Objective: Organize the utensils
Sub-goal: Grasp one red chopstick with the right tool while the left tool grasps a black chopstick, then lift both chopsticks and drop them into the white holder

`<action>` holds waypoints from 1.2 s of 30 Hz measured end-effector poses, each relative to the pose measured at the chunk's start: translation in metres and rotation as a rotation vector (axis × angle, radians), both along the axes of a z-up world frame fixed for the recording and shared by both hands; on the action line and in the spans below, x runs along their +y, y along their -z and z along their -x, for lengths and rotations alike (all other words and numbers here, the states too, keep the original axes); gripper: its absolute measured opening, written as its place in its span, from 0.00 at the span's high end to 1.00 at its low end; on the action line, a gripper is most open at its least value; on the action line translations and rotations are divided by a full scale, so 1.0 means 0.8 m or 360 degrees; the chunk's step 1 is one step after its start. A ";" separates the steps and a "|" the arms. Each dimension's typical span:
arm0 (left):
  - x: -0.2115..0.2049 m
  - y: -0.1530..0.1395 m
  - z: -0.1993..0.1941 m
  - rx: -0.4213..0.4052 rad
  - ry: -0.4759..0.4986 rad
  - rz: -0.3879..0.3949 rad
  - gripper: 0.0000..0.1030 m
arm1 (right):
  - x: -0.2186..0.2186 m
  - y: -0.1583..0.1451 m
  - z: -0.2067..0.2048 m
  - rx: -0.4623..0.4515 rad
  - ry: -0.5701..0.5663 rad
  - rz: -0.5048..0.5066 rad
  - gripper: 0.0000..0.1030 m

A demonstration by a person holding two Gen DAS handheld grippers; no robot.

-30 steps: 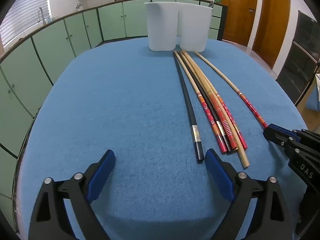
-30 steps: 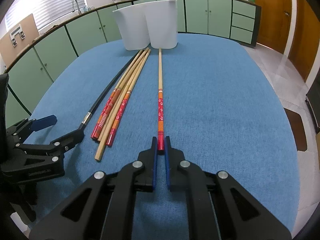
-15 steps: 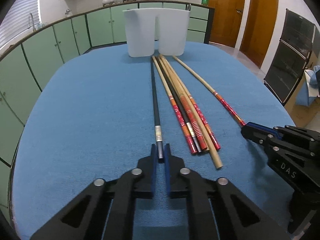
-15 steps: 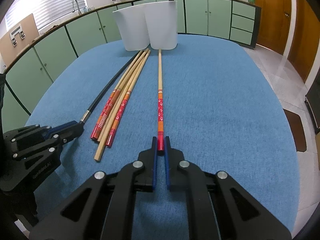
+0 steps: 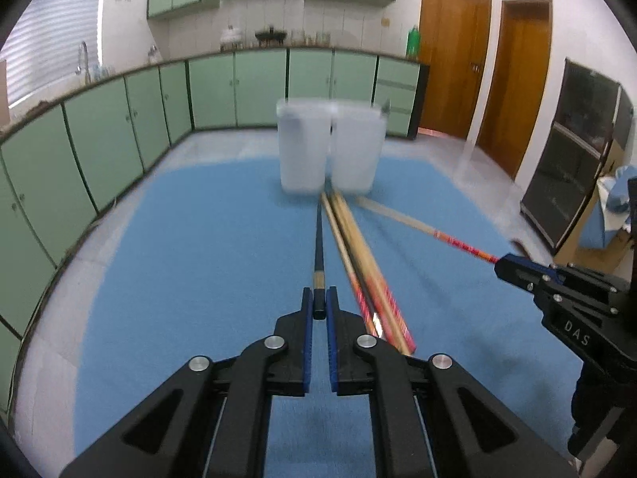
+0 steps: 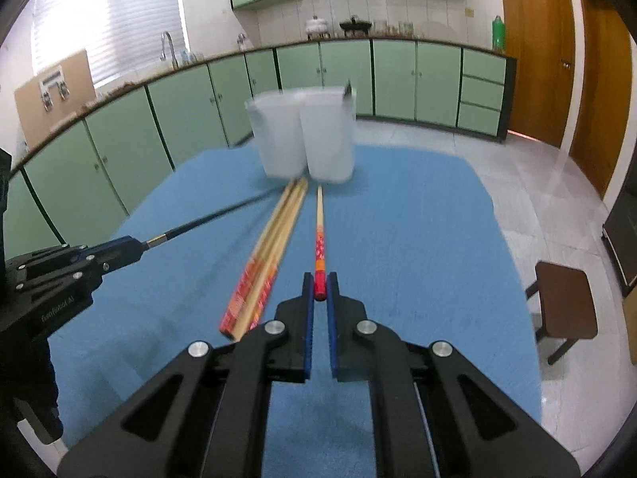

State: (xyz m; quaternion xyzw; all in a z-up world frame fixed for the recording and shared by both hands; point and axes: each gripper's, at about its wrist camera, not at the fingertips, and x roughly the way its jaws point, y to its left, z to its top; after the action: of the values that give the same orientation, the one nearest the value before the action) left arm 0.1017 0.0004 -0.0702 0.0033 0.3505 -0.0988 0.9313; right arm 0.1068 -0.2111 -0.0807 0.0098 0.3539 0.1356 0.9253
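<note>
My left gripper (image 5: 317, 310) is shut on the near end of a black chopstick (image 5: 318, 239), raised off the blue table (image 5: 199, 259). My right gripper (image 6: 318, 292) is shut on the red end of a wooden chopstick (image 6: 319, 219), also lifted. Each gripper shows in the other's view: the right gripper (image 5: 501, 267) at the right edge, the left gripper (image 6: 135, 245) at the left. A bundle of several red-ended chopsticks (image 5: 366, 275) (image 6: 270, 255) lies on the cloth between them. Two white holders (image 5: 330, 147) (image 6: 304, 137) stand side by side at the table's far end.
Green cabinets (image 5: 119, 127) curve round the left and back. Wooden doors (image 5: 454, 59) stand at the right, and a dark stool (image 6: 565, 298) sits on the floor right of the table. A dark utensil tip (image 6: 347, 88) pokes out of the right holder.
The left gripper went from wide open to shut on the black chopstick. Both grippers then rose, lifting their chopsticks' near ends off the cloth, and the views tilted up.
</note>
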 end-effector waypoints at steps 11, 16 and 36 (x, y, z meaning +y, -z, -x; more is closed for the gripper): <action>0.010 -0.100 -0.031 -0.0265 0.0060 0.0110 0.94 | -0.024 -0.112 -0.031 -0.0199 -0.0036 -0.0187 0.95; 0.008 -0.121 -0.061 -0.0287 0.0100 0.0140 0.94 | -0.028 -0.151 -0.067 -0.0193 -0.0110 -0.0216 0.95; 0.007 -0.233 -0.145 -0.0599 0.0121 0.0233 0.94 | -0.034 -0.276 -0.175 -0.0438 -0.0112 -0.0245 0.95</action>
State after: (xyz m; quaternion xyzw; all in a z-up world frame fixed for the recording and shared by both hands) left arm 0.2174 0.0061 0.1159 -0.0329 0.1617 -0.1566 0.9738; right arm 0.2469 -0.2381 0.1397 0.0494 0.2124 0.1948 0.9563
